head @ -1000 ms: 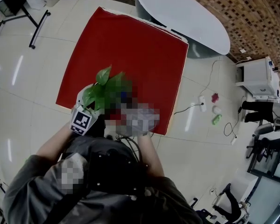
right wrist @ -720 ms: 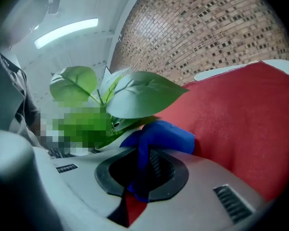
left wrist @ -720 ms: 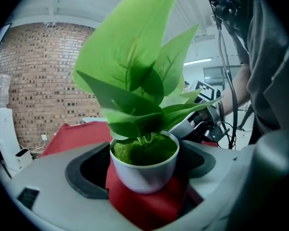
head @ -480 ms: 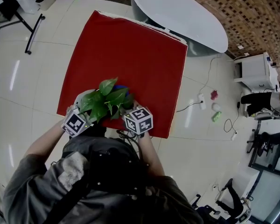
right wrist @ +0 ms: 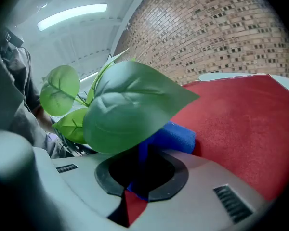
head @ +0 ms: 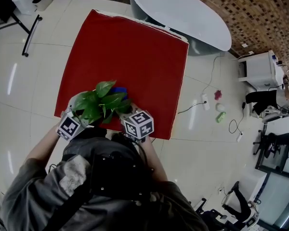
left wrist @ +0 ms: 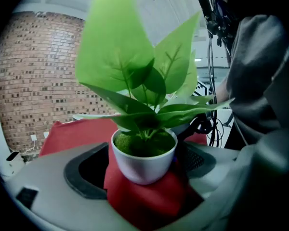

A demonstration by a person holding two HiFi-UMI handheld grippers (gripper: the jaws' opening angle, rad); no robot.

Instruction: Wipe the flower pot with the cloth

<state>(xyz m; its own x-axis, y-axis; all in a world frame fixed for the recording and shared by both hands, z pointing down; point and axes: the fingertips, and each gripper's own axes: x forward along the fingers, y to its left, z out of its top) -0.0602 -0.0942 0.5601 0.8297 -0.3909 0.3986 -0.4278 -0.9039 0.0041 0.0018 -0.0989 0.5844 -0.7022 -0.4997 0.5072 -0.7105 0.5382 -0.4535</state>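
Head view / layout: the plant [head: 98, 102] stands at the near-left corner of the red-covered desk [head: 135, 42]. It is between the left hand-held gripper [head: 73, 121] and the right hand-held gripper [head: 134, 119]. The blue cloth [head: 118, 90] shows just beyond the leaves.
Head view / risk: everything is crowded against the near edge. A sideways push while wiping could carry the plant off the desk.

Left gripper view / grip: the jaws stand wide on either side of the white flower pot [left wrist: 143, 163] and appear clamped on its wall. A sliver of red shows at the left pad, so contact there is not certain.
Left gripper view / support: red lies under the flower pot. I cannot tell whether it is resting or lifted.
Left gripper view / risk: the wall is round, smooth and narrows downward. I judge it could twist or slip in the jaws if the cloth presses off-centre. The tall foliage adds tipping leverage.

Right gripper view / grip: the jaws are pressed together on a narrow tail of the cloth. Its bulk lies beyond them, under a large leaf [right wrist: 130, 109].
Right gripper view / risk: the pinch is thin, so the cloth may pull free when dragged. The leaf crosses the approach and could snag or bend. The pot wall is not visible here, so cloth contact is unconfirmed.
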